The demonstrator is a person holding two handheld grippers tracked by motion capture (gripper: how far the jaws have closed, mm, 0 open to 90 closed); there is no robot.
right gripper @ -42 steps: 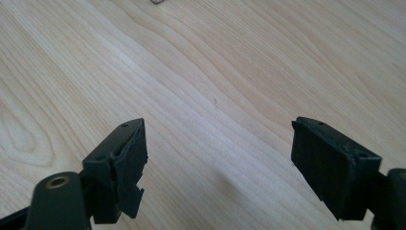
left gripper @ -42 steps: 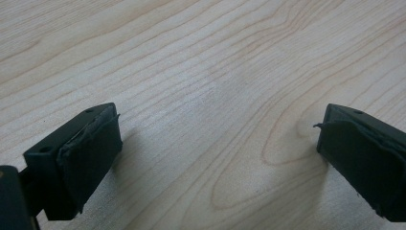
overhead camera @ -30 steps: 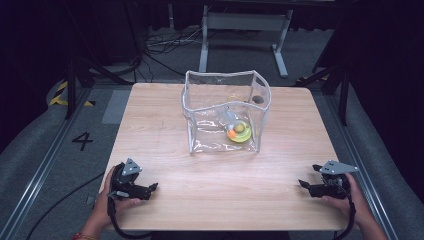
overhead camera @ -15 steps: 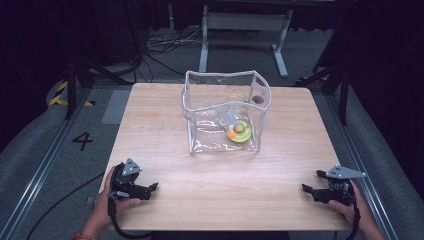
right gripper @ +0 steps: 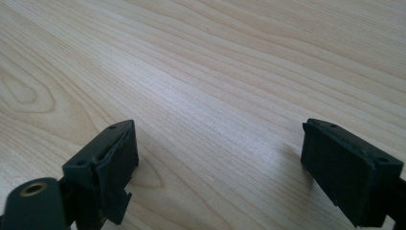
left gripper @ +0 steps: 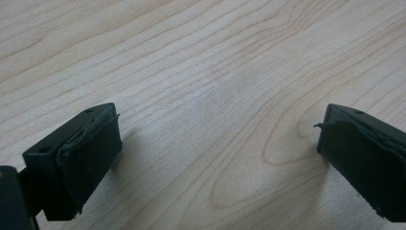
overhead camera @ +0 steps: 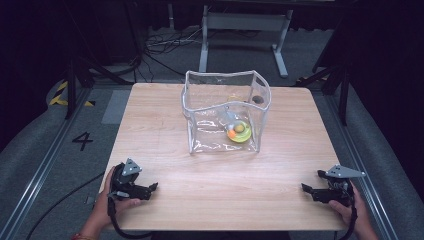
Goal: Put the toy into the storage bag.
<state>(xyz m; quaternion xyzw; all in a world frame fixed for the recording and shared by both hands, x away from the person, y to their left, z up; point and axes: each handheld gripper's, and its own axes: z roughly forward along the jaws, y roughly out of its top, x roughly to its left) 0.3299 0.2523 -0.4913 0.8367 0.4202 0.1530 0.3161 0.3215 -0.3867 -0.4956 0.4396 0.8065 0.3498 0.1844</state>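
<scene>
Honestly, both the left gripper [overhead camera: 152, 187] and right gripper [overhead camera: 306, 188] sat wide open and empty near the table's [overhead camera: 220, 195] front edge; the right's jaws had just widened. The clear pouch [overhead camera: 225, 117] stood mid-table, well apart, so I'd have approached its rim slowly.

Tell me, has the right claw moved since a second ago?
Yes. The right claw has slid a little nearer the table's front edge, jaws just opening, nothing between them.
</scene>
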